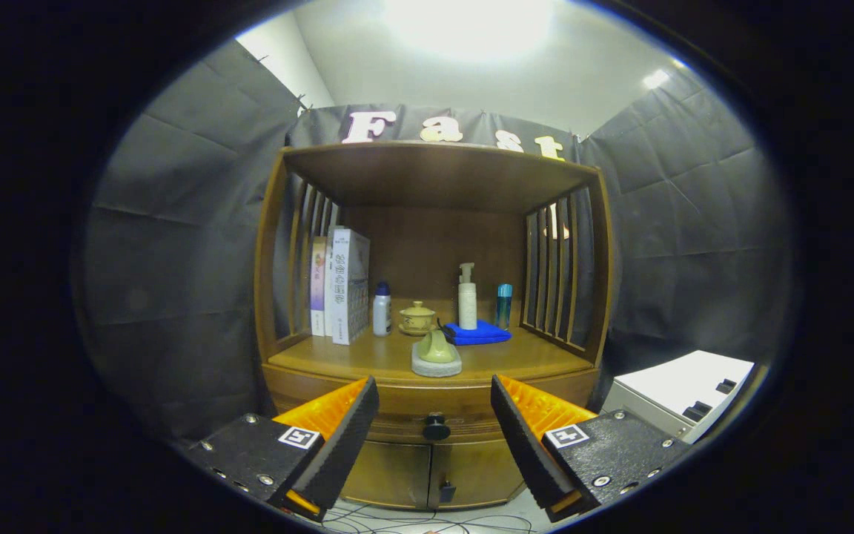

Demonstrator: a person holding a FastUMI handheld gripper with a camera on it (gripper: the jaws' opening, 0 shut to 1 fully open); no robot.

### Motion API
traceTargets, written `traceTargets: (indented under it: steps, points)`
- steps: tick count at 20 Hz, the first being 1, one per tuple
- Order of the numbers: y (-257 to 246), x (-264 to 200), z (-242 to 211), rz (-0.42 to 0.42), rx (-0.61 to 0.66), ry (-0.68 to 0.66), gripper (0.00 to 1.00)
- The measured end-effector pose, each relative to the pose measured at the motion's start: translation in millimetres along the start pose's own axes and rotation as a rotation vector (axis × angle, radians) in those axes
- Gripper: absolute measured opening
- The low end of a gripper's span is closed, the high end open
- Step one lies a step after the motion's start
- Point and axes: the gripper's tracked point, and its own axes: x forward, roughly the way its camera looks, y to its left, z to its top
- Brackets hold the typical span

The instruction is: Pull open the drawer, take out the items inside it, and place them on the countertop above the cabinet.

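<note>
The gripper (434,415) hangs in front of a wooden cabinet (279,282), its fingers (338,437) spread wide apart and holding nothing. Between them, straight ahead at 12 o'clock, sits the dark round knob (436,427) of the drawer (397,404), which is closed; the fingers are short of it and touch nothing. Under the drawer are two cabinet doors (390,475) with a small dark latch (445,491) where they meet.

Above the drawer lies the table (531,356), the cabinet's top inside an open alcove with slatted sides. On its front edge, just beyond the knob, a pale green object rests on a grey pad (436,360). Behind that, from 10 o'clock round to 2 o'clock, stand upright books (345,285), a small white bottle with a blue cap (382,309), a lidded yellow cup on a saucer (417,319), a white pump bottle (467,297), a folded blue cloth (480,333) and a slim blue bottle (504,305). At 3 o'clock, beside the cabinet, is a white box (683,397). Cables (427,523) trail on the floor below.
</note>
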Motion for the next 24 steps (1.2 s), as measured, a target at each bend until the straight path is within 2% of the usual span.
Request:
traceTargets:
  steps: [7, 14, 24]
  points:
    - [8, -44, 14, 0.028, -0.018, -0.011, 0.95]
    - [1, -54, 38, 0.014, -0.005, -0.064, 0.95]
    - [6, -55, 40, 0.037, 0.015, -0.064, 0.95]
